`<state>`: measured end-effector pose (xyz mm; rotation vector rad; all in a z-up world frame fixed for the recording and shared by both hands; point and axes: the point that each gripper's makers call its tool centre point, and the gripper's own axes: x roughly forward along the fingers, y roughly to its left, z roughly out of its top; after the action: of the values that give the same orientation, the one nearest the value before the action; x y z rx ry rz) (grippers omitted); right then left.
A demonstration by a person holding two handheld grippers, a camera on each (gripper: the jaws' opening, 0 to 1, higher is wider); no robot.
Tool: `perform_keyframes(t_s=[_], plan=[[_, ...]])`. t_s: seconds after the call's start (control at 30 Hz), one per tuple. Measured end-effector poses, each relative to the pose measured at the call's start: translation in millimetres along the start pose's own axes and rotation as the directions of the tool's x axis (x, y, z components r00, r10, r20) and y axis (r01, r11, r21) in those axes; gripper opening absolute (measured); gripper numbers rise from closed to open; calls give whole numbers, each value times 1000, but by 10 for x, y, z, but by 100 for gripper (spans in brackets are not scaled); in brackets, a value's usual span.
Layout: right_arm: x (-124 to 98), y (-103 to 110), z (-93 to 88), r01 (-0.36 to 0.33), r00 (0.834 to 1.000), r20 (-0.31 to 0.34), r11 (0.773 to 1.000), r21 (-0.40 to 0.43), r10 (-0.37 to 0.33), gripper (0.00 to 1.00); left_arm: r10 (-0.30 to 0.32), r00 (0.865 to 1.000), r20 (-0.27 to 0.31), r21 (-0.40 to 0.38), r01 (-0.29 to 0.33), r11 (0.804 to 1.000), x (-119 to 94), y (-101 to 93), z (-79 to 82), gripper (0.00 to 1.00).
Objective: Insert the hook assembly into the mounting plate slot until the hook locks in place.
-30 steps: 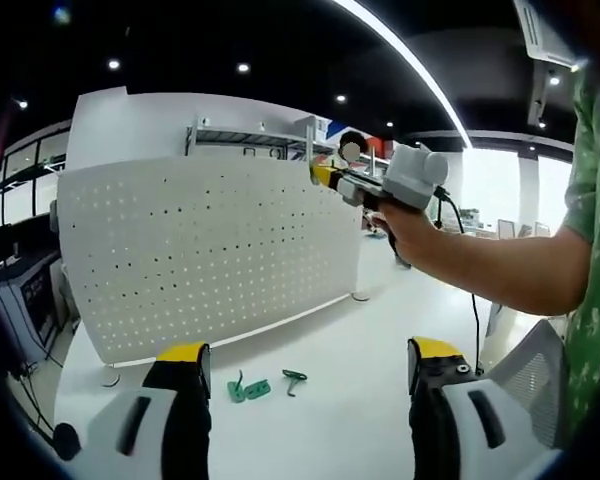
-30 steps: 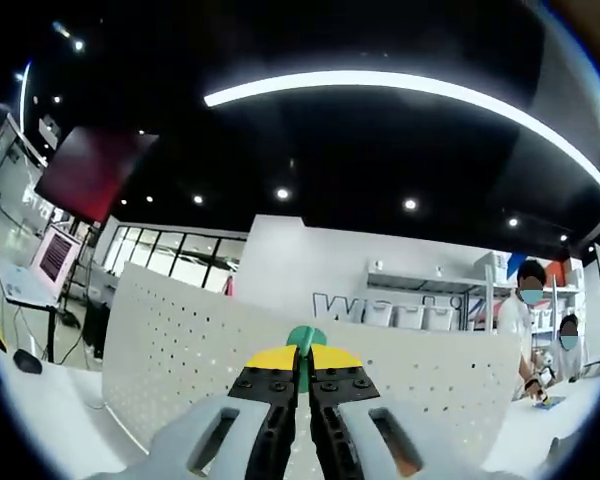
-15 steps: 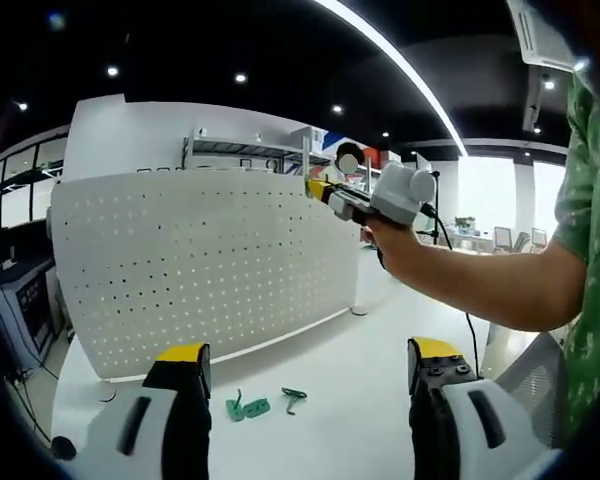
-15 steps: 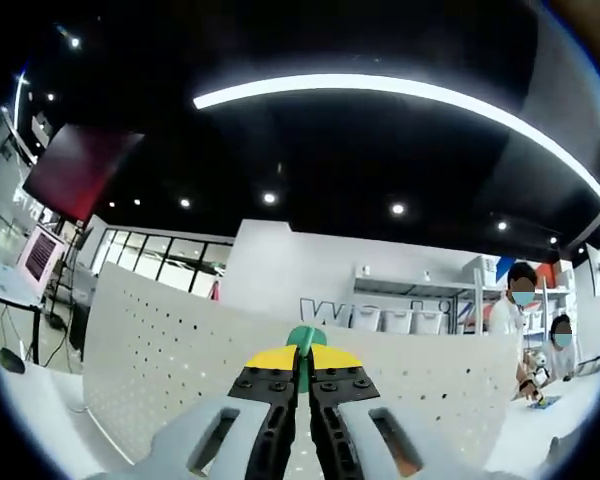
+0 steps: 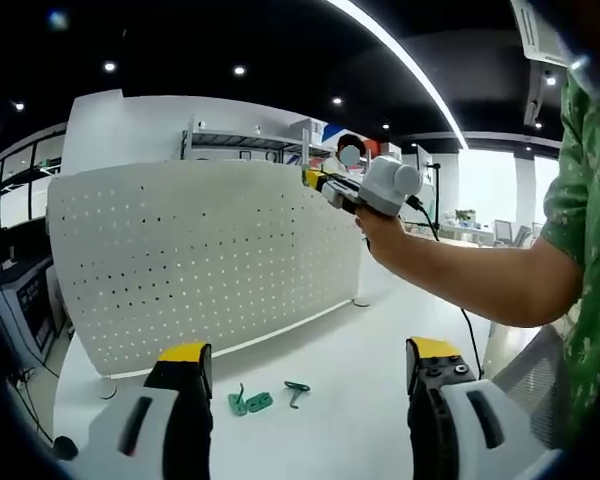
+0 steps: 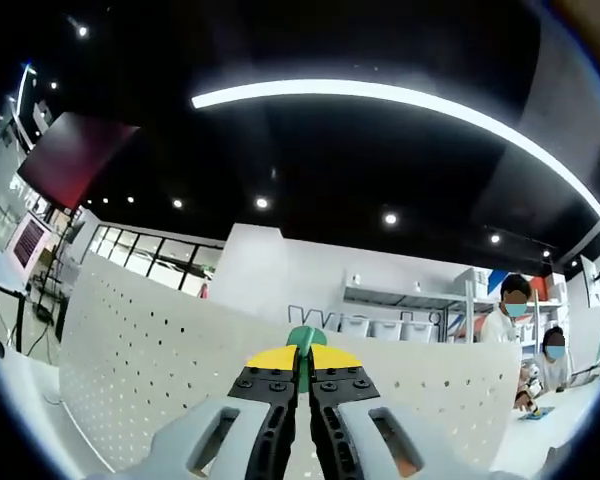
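**Right gripper carrying hook at top edge of pegboard, left idle**

My right gripper [image 6: 302,362] has its jaws pinched almost together on a green hook [image 6: 305,337]; just the rounded green tip pokes out above the yellow pads, centre of the right gripper view. The white perforated mounting plate [image 6: 130,370] stands upright directly behind the tip, spanning lower left to lower right of that view. In the left gripper view, the same right gripper [image 5: 320,182] sits at upper centre, held in my hand [image 5: 380,232], nose at the plate's [image 5: 200,260] top right edge. I can't tell whether the hook touches the plate yet.

My left gripper [image 5: 307,375] has its jaws wide apart, holding nothing, low over the white table [image 5: 360,360]. Spare green hooks [image 5: 250,401] lie on the table between its jaws, below the plate.

Key relation: the plate lies straight ahead of the right jaws, the hook's long axis runs along the jaws toward the plate face. The right gripper is far nearer; the left is well apart. My guess: next is a forward push into a hole row near the top edge.
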<state>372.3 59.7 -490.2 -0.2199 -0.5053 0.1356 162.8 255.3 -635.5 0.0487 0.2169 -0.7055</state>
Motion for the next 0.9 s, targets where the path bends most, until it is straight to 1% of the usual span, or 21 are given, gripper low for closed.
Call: perform_keyframes(t_s=[0.07, 0.33, 0.53, 0.77, 0.9], plan=[[20, 19, -18, -6, 1000, 1, 1000, -14, 6, 2, -1, 1000, -6, -3, 1, 1000, 22, 6, -15, 82], [93, 53, -117, -11, 1000, -1, 1000, -17, 11, 2, 1, 1000, -15, 1, -1, 1000, 76, 37, -22, 81], [115, 26, -153, -10, 1000, 0, 1000, -27, 10, 2, 6, 1000, -28, -1, -6, 1000, 84, 54, -52, 81], [158, -4, -176, -9, 1000, 4, 1000, -28, 9, 2, 9, 999, -31, 3, -9, 1000, 94, 59, -50, 81], [170, 16, -235, -13, 1000, -6, 1000, -25, 13, 2, 12, 999, -34, 2, -12, 1000, 98, 66, -56, 81]])
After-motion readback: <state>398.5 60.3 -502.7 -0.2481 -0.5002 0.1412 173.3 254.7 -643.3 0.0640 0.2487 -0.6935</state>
